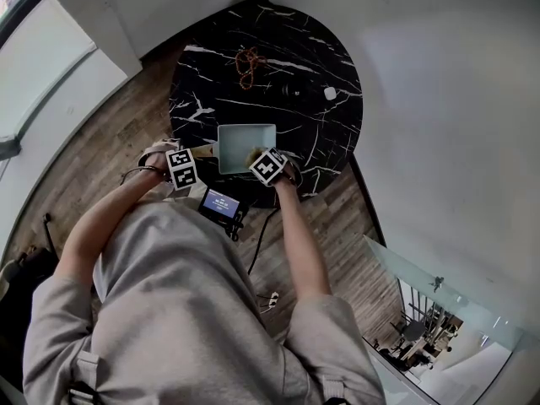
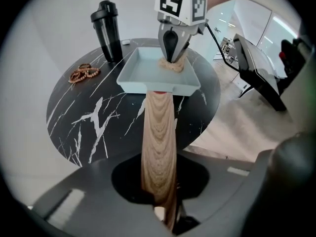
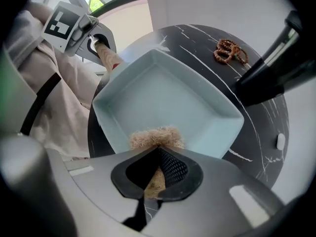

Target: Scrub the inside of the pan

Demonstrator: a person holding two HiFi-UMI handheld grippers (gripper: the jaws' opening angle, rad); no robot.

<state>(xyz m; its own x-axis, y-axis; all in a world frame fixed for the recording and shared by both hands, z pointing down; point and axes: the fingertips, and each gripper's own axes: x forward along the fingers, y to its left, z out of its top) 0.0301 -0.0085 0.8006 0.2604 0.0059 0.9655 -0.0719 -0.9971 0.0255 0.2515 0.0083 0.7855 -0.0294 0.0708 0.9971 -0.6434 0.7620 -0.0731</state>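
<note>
Right gripper [image 3: 158, 172] points down into the pan, jaws pinching a tan fibrous scrubber [image 3: 155, 137]. The tuft sits on the pan floor by the near wall; how much of it lies inside the jaws is hidden.

Left gripper [image 2: 165, 216] is clamped on the pan's wooden handle [image 2: 159, 142]. The handle's near end runs into the dark gap of the gripper body, so its tip is hard to make out.

Pan [image 1: 245, 137]: pale blue, square, flat on the round black marble table [image 1: 278, 57], near the edge closest to the person. In the head view both marker cubes cover the jaws, and the right one also hides the pan's near corner.

Brown bead string [image 2: 84, 73] lies on the far side of the table, well apart from the pan. Black shaker bottle [image 2: 108, 31] stands upright just behind it; in the right gripper view it is a blurred dark shape cut off at the frame edge, and it barely shows against the dark top in the head view.

Small white object [image 1: 330, 93] at the table's far right edge, too small to identify. A small lit screen [image 1: 221, 202] sits below the near table edge, print unreadable.
</note>
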